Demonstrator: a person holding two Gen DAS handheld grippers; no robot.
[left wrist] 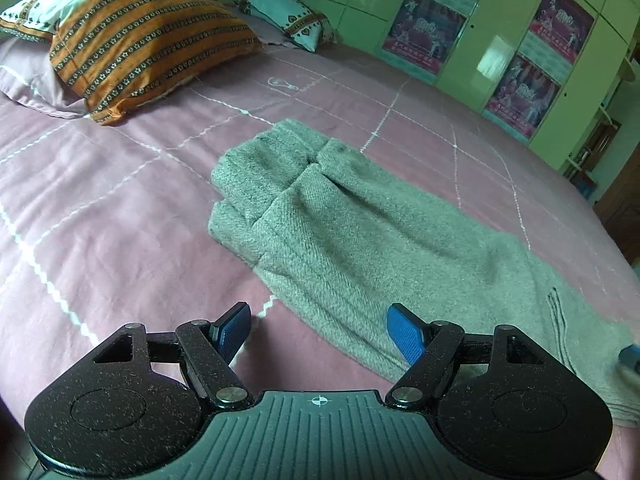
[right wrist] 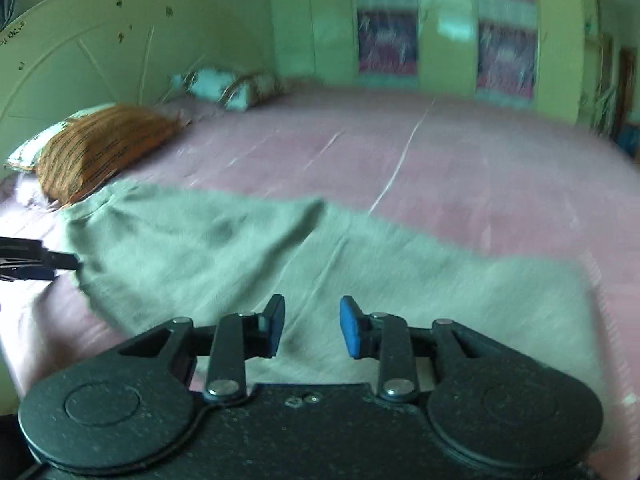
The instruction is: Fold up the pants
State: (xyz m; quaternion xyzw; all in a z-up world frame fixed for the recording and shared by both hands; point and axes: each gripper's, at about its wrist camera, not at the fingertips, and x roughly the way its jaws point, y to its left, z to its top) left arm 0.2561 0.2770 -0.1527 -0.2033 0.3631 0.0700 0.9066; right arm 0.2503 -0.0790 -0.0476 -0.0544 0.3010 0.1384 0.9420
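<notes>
Pink bed (left wrist: 120, 208): grey pants (left wrist: 360, 220), apparently three pillows (left wrist: 148, 44).

Pants (left wrist: 360, 232): grey cloth, coarse woven twill, fuzzy, matt.
Bedsheet (left wrist: 120, 200): pink cloth, smooth, faintly creased, white stitched lines.
Pillow (left wrist: 148, 40), upper left: orange striped printed cloth.
Wardrobe doors (left wrist: 500, 20), upper right: glossy green panels, reflective; paper posters.
Left gripper (left wrist: 320, 330): black speckled matt plastic, bright metal rivets, blue ribbed pads.
Right gripper (right wrist: 312, 328): same matt black plastic, blue pads.

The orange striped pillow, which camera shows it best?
The left wrist view: the orange striped pillow is large and sharp, its stripes clear. The right wrist view shows it smaller and motion-blurred, beyond the grey pants.
</notes>
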